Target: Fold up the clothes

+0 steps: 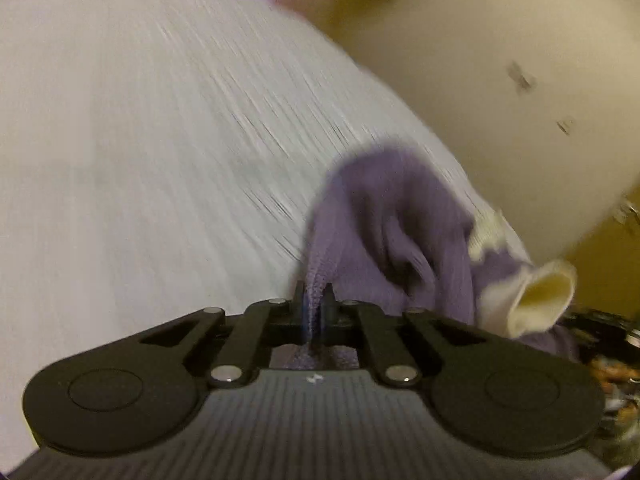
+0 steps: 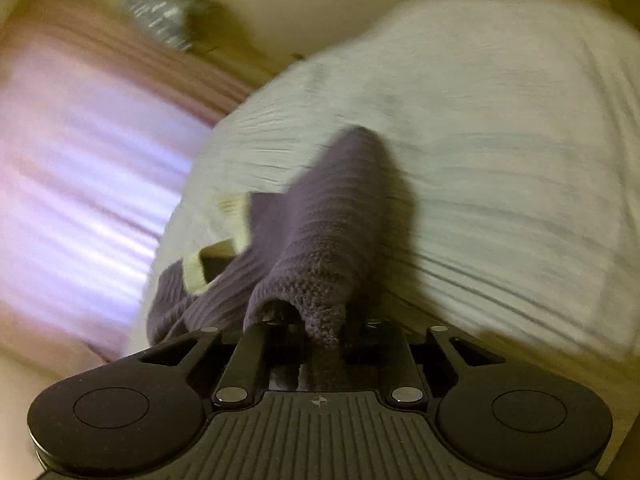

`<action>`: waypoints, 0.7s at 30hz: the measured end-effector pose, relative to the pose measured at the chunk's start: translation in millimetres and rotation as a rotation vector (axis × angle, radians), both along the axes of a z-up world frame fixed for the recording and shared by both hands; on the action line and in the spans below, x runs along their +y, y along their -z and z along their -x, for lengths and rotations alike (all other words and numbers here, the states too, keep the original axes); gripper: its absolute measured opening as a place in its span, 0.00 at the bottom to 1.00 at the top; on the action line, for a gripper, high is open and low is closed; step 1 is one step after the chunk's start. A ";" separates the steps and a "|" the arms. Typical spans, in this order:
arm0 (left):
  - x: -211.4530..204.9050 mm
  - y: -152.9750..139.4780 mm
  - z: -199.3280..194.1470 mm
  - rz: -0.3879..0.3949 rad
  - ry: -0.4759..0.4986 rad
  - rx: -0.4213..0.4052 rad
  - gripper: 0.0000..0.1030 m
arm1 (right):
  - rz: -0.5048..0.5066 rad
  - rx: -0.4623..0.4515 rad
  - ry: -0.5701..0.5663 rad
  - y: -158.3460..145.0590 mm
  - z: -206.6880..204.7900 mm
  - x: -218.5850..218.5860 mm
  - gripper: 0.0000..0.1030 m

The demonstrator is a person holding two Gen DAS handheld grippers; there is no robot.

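Note:
A purple knitted sweater (image 1: 384, 224) with cream cuffs (image 1: 540, 300) is bunched over a white bed sheet (image 1: 160, 152). In the left wrist view my left gripper (image 1: 314, 300) is shut on a fold of the purple knit, which runs back between its black fingers. The right wrist view shows the same purple sweater (image 2: 328, 220) draped forward from my right gripper (image 2: 324, 332), whose jaws are shut on a thick roll of the knit. The fabric hides that gripper's fingertips. A cream cuff (image 2: 208, 260) lies to the left of the bunch. Both views are motion-blurred.
The white sheet (image 2: 500, 160) covers the bed, whose edge falls away to a beige floor (image 1: 500, 60). A pink-lit curtain (image 2: 80, 160) hangs at the left of the right wrist view. Dark clutter (image 1: 608, 360) sits at the left view's right edge.

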State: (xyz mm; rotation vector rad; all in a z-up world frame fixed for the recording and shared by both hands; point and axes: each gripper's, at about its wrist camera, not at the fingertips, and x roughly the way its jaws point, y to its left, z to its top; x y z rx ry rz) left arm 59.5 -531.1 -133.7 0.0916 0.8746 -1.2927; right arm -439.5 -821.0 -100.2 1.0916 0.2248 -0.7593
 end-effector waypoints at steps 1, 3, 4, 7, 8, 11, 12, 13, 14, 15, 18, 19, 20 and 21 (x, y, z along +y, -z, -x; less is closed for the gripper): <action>18.9 -21.2 -8.8 0.014 -0.057 -0.093 0.03 | 0.049 0.001 -0.030 -14.8 -9.0 5.5 0.12; 62.7 -60.0 -37.3 0.055 -0.138 -0.123 0.04 | 0.139 -0.007 -0.090 -44.8 -27.2 17.2 0.12; 84.7 -79.4 -51.5 0.076 -0.179 -0.138 0.04 | 0.173 -0.024 -0.119 -60.2 -36.4 23.8 0.12; 142.8 -139.7 -73.0 0.086 -0.302 -0.323 0.04 | 0.231 -0.105 -0.220 -99.5 -64.4 41.7 0.12; 161.5 -159.3 -77.4 0.088 -0.350 -0.400 0.04 | 0.250 -0.136 -0.261 -112.6 -75.8 49.0 0.11; 212.6 -216.2 -100.9 0.113 -0.486 -0.509 0.04 | 0.277 -0.239 -0.395 -149.4 -117.4 71.7 0.11; 226.5 -233.9 -107.5 0.117 -0.528 -0.539 0.04 | 0.278 -0.275 -0.440 -161.4 -132.0 79.2 0.11; 239.7 -251.1 -113.8 0.122 -0.569 -0.571 0.04 | 0.279 -0.311 -0.485 -173.4 -146.7 86.7 0.11; 249.4 -266.0 -119.0 0.129 -0.611 -0.614 0.04 | 0.269 -0.339 -0.518 -182.7 -161.6 92.3 0.11; 258.8 -280.6 -123.6 0.136 -0.652 -0.656 0.04 | 0.253 -0.361 -0.544 -190.1 -176.8 96.7 0.11; 268.7 -299.4 -149.4 0.126 -0.786 -0.721 0.04 | 0.134 -0.371 -0.567 -190.7 -231.0 91.6 0.11; 266.1 -297.8 -163.2 0.110 -0.828 -0.720 0.04 | 0.080 -0.361 -0.564 -186.0 -249.3 86.1 0.11; 254.7 -289.3 -178.6 0.068 -0.834 -0.697 0.04 | 0.047 -0.317 -0.559 -176.8 -268.9 79.7 0.12; 249.8 -272.3 -194.2 -0.001 -0.816 -0.654 0.05 | 0.030 -0.249 -0.554 -164.3 -289.4 72.7 0.13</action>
